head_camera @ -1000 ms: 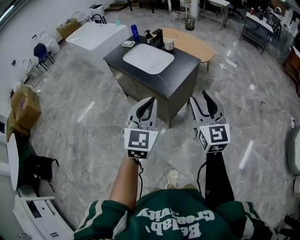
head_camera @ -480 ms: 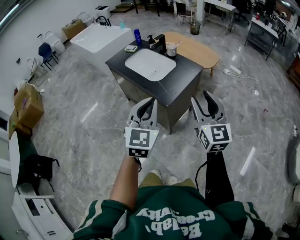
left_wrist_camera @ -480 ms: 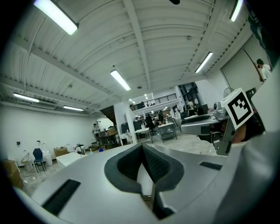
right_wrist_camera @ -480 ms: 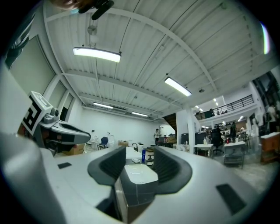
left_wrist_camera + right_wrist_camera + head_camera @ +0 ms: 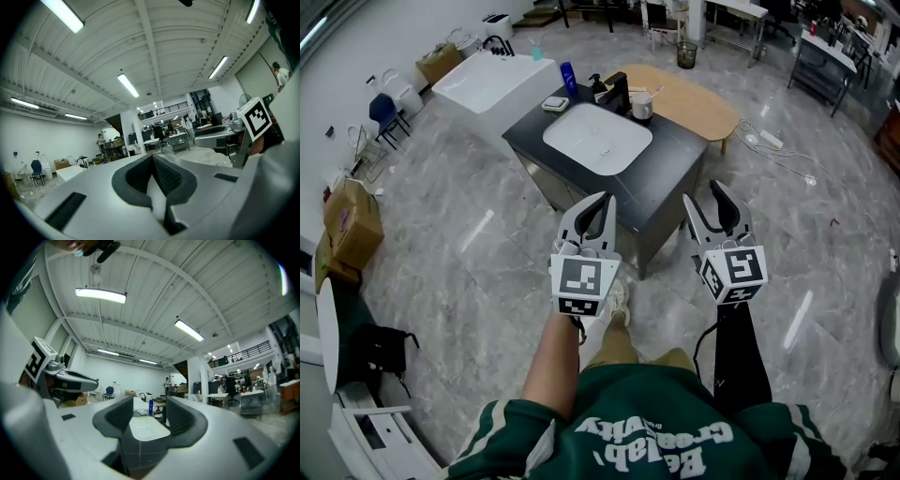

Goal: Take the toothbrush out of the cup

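A green sweatshirt (image 5: 647, 441) fills the bottom of the head view, with both forearms reaching forward from it. The left gripper (image 5: 603, 206) and the right gripper (image 5: 704, 199) are held level, side by side above the grey marble floor (image 5: 469, 253), just short of a dark cabinet (image 5: 670, 164).

In the left gripper view, the left gripper (image 5: 153, 158) has its jaws closed, pads meeting at the tips, with nothing between them. In the right gripper view, the right gripper (image 5: 148, 409) has its jaws well apart and opening. Nothing is between them; the white sink (image 5: 145, 426) shows through the gap.

The sink (image 5: 598, 138) is set in the cabinet's top. Along the far edge stand a soap dish (image 5: 555, 103), a blue bottle (image 5: 570, 72), a dark pump bottle (image 5: 599, 84), a black tap (image 5: 620, 79) and the cup (image 5: 641, 109). The toothbrush (image 5: 655, 93) is in the cup, its handle leaning out to the right. Both grippers are well apart from it.

Behind the cabinet are a low wooden table (image 5: 698, 98) and a white tub (image 5: 487, 80).
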`<state>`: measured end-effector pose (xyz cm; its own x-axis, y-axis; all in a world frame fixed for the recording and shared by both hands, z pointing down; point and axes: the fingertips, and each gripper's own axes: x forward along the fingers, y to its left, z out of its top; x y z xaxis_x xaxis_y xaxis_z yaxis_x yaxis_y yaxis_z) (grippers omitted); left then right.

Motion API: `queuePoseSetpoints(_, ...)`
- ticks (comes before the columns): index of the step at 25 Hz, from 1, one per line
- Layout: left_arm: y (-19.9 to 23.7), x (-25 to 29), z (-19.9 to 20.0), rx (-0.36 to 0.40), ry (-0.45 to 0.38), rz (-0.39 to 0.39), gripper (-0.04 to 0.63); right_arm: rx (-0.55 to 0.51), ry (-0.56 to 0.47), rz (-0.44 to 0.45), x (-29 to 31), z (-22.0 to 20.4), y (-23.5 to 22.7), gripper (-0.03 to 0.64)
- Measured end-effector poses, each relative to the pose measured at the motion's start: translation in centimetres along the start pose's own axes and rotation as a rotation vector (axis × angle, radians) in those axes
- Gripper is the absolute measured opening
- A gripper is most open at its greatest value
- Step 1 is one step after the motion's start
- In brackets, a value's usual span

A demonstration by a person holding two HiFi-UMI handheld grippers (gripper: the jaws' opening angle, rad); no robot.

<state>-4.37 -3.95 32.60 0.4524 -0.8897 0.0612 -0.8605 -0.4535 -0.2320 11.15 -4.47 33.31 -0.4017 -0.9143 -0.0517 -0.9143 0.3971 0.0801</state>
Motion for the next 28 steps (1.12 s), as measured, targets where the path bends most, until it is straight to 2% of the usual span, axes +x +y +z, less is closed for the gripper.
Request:
queuePoseSetpoints(7, 5.8, 9.9, -0.7, -0.012, -0.020, -0.042, -0.006, 0.000, 0.038, -0.007, 10.2, -1.4, -2.9, 0.252)
queuePoseSetpoints(11, 9.6, 16.2, -1.4, -0.003, -0.019, -0.071, -0.006, 0.014, 0.050, -0.033, 16.9, -2.0, -5.0, 0.288)
queuePoseSetpoints(17, 14.3, 25.6, -2.1, -0.020, -0.027, -0.125, -0.006, 0.012, 0.081, -0.067, 26.1, -3.2, -8.1, 0.293)
queuePoseSetpoints(22, 15.8, 31.3, -2.9, -0.023, -0.069, -0.187, -0.006, 0.044, 0.110, -0.096, 31.3, -5.4, -10.4, 0.293)
queuePoseSetpoints(28, 15.7, 36.1, -5.0, -0.014, -0.052, -0.227, -0.006, 0.129, 0.142, -0.112, 34.6, -9.1, -12.5, 0.282)
